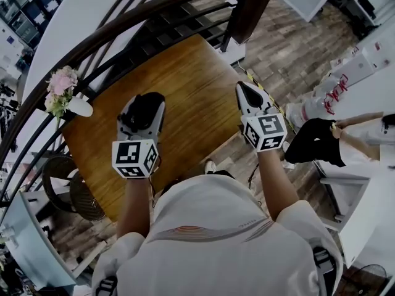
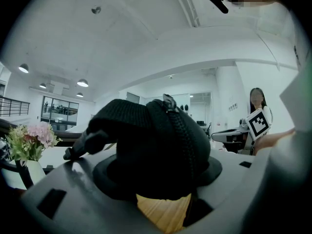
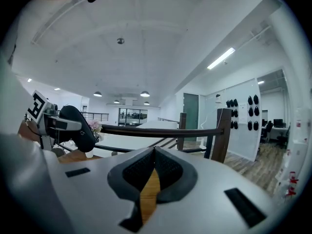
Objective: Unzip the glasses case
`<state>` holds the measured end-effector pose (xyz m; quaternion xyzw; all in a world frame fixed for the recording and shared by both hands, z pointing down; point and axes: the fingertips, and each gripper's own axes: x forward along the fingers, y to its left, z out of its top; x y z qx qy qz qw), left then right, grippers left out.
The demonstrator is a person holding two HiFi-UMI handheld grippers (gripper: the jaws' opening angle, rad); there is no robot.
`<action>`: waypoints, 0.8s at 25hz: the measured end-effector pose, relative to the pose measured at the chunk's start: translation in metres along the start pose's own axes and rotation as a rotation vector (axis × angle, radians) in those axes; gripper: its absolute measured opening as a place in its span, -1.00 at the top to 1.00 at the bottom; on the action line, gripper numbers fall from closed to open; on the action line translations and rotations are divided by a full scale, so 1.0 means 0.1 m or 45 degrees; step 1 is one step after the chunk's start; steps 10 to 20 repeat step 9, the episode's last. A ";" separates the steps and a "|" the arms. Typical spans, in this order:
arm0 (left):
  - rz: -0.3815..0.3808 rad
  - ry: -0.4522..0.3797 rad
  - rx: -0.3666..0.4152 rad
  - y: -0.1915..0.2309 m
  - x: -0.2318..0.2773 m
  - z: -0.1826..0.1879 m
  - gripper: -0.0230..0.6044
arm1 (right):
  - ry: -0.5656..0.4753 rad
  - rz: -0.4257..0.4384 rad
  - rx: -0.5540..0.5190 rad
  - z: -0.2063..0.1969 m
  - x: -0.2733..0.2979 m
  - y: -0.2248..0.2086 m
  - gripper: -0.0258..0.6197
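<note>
At the far left of the wooden bench (image 1: 191,85), a white vase (image 1: 80,108) holds pink flowers (image 1: 62,82) with some green among them. A dark curved railing (image 1: 123,23) runs behind the bench.

The left gripper (image 1: 143,102) is held over the left part of the bench, pointing about level. Its fingers (image 2: 73,189) stand wide and pinch the black glasses case (image 2: 146,145), which fills the gap between them and bulges up above them. In the left gripper view, the zip (image 2: 185,140) runs from the top of the case down its near face. The metal pull (image 2: 169,102) sits at the very top. The stretch of zip that shows is closed and nothing of the inside can be seen. A small black tab (image 2: 83,145) sticks out of the case to the left.

The right gripper (image 1: 250,94) is held level with the left one, well apart from it, over the bench's right edge. Its fingers (image 3: 131,172) are pressed together at the tips with nothing between them. Only bench wood shows through the narrow slit behind the tips.

Farther right, beyond the bench, a person (image 1: 345,137) sits at a white table.
</note>
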<state>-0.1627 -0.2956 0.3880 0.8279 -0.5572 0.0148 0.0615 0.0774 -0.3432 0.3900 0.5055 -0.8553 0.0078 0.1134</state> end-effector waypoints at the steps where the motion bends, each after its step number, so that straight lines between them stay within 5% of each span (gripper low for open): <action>1: 0.000 0.001 -0.002 0.00 0.00 0.00 0.05 | -0.002 0.003 0.000 0.01 0.00 0.01 0.76; 20: -0.016 0.002 -0.006 -0.07 -0.01 0.00 0.05 | -0.011 0.021 -0.010 0.05 -0.03 0.04 0.76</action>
